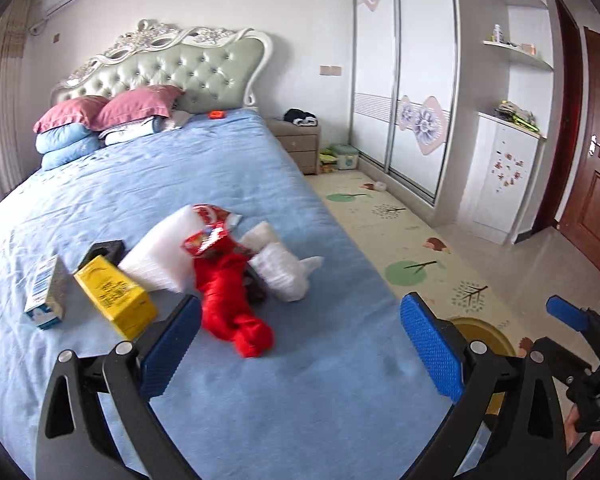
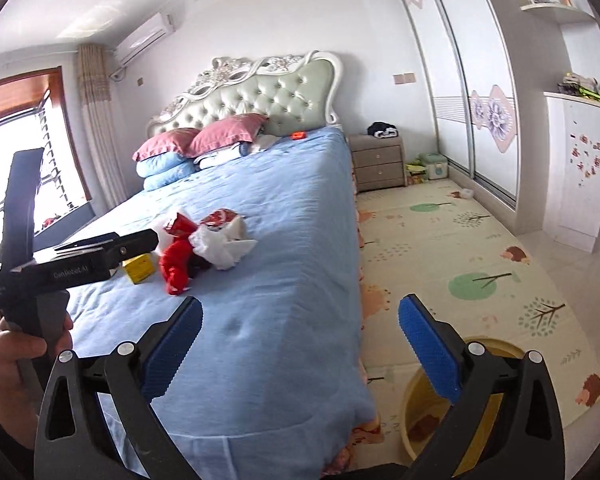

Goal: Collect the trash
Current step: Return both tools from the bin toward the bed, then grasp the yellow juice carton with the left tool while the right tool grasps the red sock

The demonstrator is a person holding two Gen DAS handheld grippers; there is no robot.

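Right wrist: "GenRobot.AI" on left claw [image 2: 32, 184]

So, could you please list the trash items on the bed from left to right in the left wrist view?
White and blue carton → yellow box → red bag → crumpled white plastic bag. The foam sheet, snack wrappers and black box overlap these, so I left them out.
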